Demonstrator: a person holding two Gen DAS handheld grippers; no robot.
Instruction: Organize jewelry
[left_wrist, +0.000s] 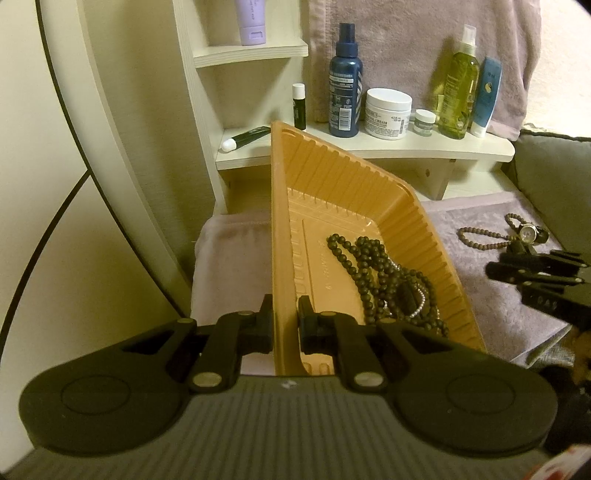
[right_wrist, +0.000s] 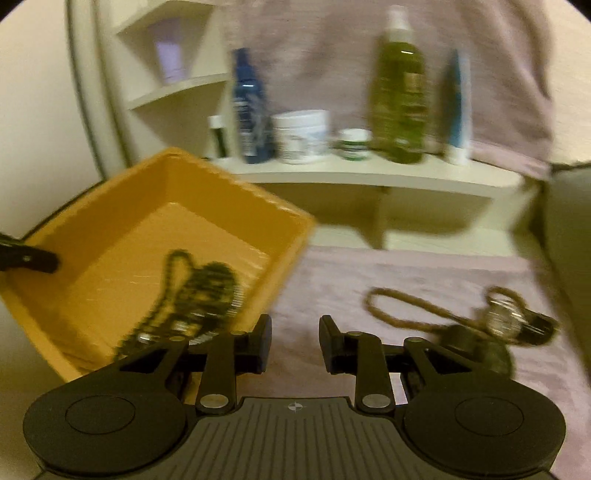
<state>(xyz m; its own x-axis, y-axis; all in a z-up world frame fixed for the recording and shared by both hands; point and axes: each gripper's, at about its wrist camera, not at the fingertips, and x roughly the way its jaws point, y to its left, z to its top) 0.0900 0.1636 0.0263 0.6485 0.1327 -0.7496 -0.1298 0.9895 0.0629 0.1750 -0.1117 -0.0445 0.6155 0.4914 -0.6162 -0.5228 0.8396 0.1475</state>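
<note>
Orange ribbed tray (left_wrist: 332, 177) holds dark beads (left_wrist: 369, 266) on mauve towel (left_wrist: 480, 295).

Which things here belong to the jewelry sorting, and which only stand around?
Part of the job:
orange tray, clamped at its wall by the left gripper
dark bead necklaces in the tray
brown bead strand on the towel
watch on the towel
right gripper, open, empty

Just lying about:
blue bottle
cream jar
green bottle
purple tube

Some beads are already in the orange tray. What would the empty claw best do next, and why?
Probably reach the open right claw toward the brown bead loop and watch on the towel; the left claw already grips the tray.
</note>
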